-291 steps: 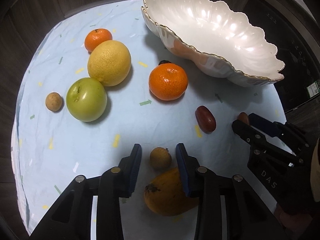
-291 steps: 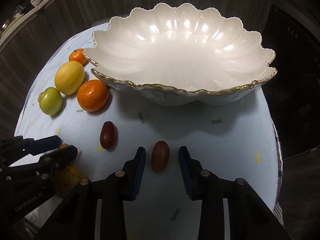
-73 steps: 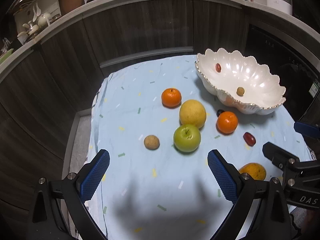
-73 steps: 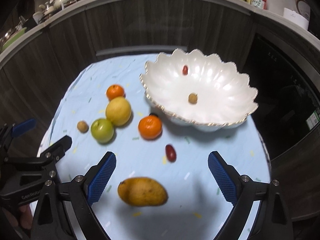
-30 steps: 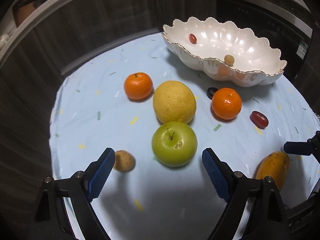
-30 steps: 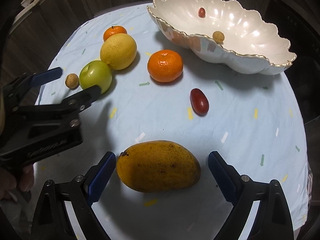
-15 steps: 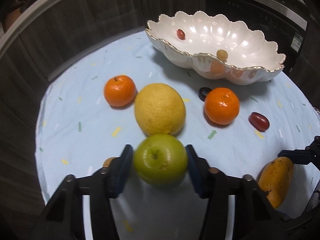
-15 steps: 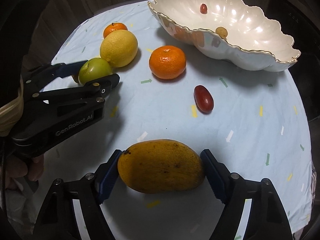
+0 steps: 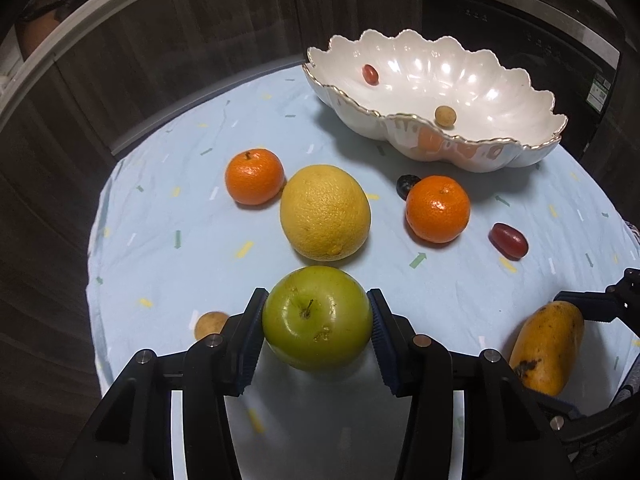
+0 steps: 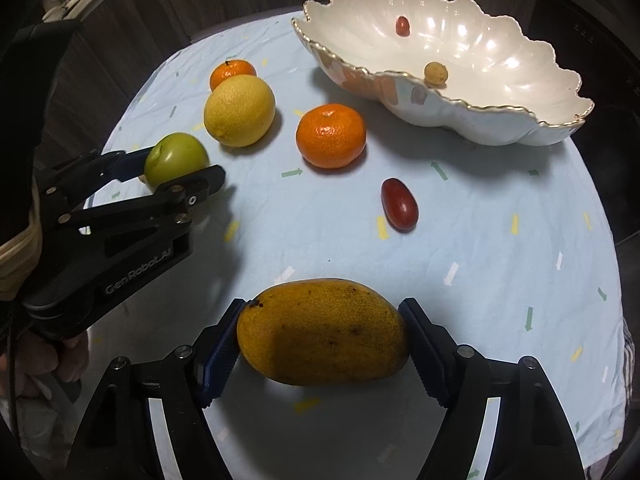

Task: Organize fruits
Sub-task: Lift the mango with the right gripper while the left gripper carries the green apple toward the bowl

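My left gripper is shut on a green apple, its blue pads pressed against both sides; in the right wrist view this gripper holds the apple at the left. My right gripper has its jaws closing on a yellow-orange mango, both pads touching its two ends. The mango also shows at the lower right of the left wrist view. A white scalloped bowl with a gold rim stands at the far right and holds a small red fruit and a small tan fruit.
On the pale blue cloth lie a big yellow citrus, two oranges, a dark red oblong fruit, a small dark fruit and a tan one beside my left finger. Dark cabinets ring the round table.
Both grippers went from wide open to closed: the left onto the green apple, the right onto the mango. The small tan fruit is now partly hidden behind my left finger.
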Demonstrator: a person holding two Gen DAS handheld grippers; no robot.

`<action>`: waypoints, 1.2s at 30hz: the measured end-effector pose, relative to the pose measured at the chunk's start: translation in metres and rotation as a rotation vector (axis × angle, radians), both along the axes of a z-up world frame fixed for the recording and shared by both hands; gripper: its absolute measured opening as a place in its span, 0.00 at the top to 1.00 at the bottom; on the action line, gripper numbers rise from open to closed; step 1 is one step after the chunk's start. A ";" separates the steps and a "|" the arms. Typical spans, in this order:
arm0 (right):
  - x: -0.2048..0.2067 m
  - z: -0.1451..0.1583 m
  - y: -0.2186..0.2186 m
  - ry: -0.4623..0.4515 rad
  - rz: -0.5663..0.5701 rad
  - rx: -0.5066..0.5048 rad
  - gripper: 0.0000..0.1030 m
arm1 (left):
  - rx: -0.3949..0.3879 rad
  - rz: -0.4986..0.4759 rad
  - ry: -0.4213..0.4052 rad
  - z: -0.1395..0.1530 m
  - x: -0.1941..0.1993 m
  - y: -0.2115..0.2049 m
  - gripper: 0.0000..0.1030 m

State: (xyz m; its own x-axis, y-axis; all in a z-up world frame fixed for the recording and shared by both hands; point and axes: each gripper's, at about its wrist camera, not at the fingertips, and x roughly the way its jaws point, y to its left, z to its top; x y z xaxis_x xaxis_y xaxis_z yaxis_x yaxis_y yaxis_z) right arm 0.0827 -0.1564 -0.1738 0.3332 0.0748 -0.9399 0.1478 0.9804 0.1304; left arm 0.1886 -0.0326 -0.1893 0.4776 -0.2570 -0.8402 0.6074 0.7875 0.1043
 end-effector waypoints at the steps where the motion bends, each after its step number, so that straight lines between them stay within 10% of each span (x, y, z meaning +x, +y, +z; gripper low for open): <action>1: -0.001 0.002 -0.001 -0.006 0.000 0.002 0.26 | -0.001 0.004 -0.003 0.003 -0.002 0.001 0.53; 36: -0.015 0.084 -0.055 -0.236 -0.067 -0.030 0.26 | -0.032 0.128 -0.079 0.084 -0.030 -0.031 0.53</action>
